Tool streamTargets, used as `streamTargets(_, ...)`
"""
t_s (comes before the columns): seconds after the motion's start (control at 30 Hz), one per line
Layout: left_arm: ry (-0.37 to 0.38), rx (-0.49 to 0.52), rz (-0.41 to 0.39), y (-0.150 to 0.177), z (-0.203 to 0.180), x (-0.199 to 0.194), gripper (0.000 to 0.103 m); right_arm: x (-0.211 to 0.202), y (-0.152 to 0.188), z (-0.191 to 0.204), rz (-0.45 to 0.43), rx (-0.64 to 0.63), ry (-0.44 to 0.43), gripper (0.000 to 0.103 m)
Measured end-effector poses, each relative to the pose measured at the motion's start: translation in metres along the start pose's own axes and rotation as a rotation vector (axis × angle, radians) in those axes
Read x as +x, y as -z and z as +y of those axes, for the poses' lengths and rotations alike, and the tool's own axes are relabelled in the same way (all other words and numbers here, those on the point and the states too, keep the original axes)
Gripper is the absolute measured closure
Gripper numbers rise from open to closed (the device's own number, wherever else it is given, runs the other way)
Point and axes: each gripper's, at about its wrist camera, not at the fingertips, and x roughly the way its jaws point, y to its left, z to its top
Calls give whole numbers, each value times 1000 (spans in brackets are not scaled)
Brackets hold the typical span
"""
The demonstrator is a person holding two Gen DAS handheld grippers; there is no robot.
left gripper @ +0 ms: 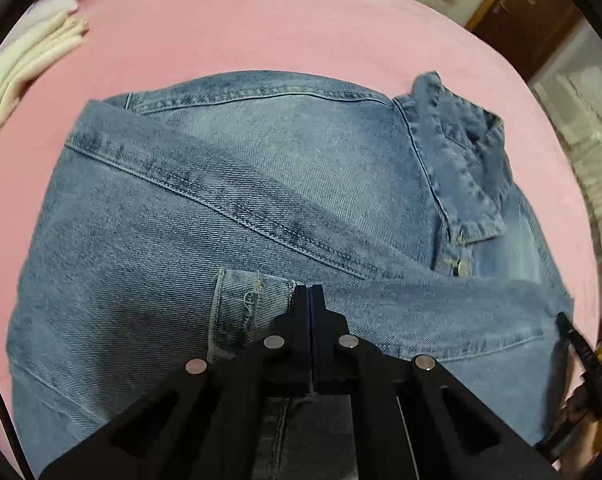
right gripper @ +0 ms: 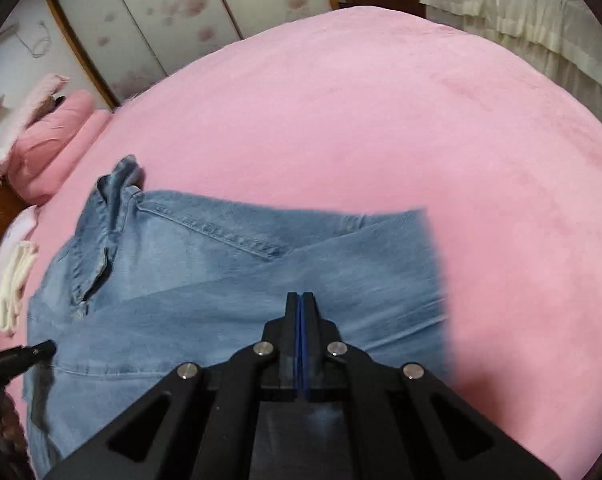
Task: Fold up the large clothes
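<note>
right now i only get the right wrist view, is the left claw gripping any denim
Observer: No. The left claw is shut with nothing between its pads, pointing down at the denim shirt.
Operator: whats beside its tip
Observer: A sleeve cuff, folded in across the shirt's body, just left of the tip.
Operator: any fastenings showing
Observer: One metal button on the placket, below the collar.

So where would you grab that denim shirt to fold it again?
Probably the denim shirt by its loose cuff, coming from above beside the shut left gripper. That hemmed edge lies on top, free to pinch; the flat panels elsewhere offer no edge.
</note>
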Motion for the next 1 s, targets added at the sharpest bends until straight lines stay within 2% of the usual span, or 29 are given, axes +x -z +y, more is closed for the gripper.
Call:
streamTargets(0.07,-33,29,-5,4,-4,-4,102,-4,4,-6,-9,-1,52,103)
streamTargets(0.1,-44,23,-10,2,-6,-4,102,-4,6,-5,-4,6,52,103)
streamTargets(0.2,-21,-62,-13,2,3,-5,102,-5,7,-7,-13,31,67,103)
streamTargets(0.3,-9,-160,-4,11,12,-15,102,-1,5,-4,-11,54,135,103)
streamTargets(0.33,-24,-158,-14,16,8,-22,101,-9,8,3,-19,57,172,102)
streamTargets(0.4,-51,-110,-46,31,3,-39,93,-25,15,13,-48,47,192,98)
streamTargets(0.43,-72,-75,-57,38,-1,-46,80,-35,24,14,-62,47,177,98)
streamTargets(0.47,-110,-42,-63,45,-7,-51,54,-44,34,22,-73,50,151,98)
streamTargets(0.53,-198,18,-84,62,-16,-60,21,-59,56,33,-65,62,130,97)
streamTargets(0.6,-223,67,-89,75,-16,-70,20,-72,81,42,-28,84,122,91)
streamTargets(0.73,-223,144,2,98,-2,-85,20,-87,113,49,57,178,120,81)
streamTargets(0.8,-207,152,33,107,4,-90,20,-95,129,57,98,208,119,69)
streamTargets(0.9,-181,158,86,117,16,-96,20,-104,146,76,136,178,137,56)
streamTargets(1.0,-153,165,133,125,27,-98,20,-110,160,94,156,127,145,54)
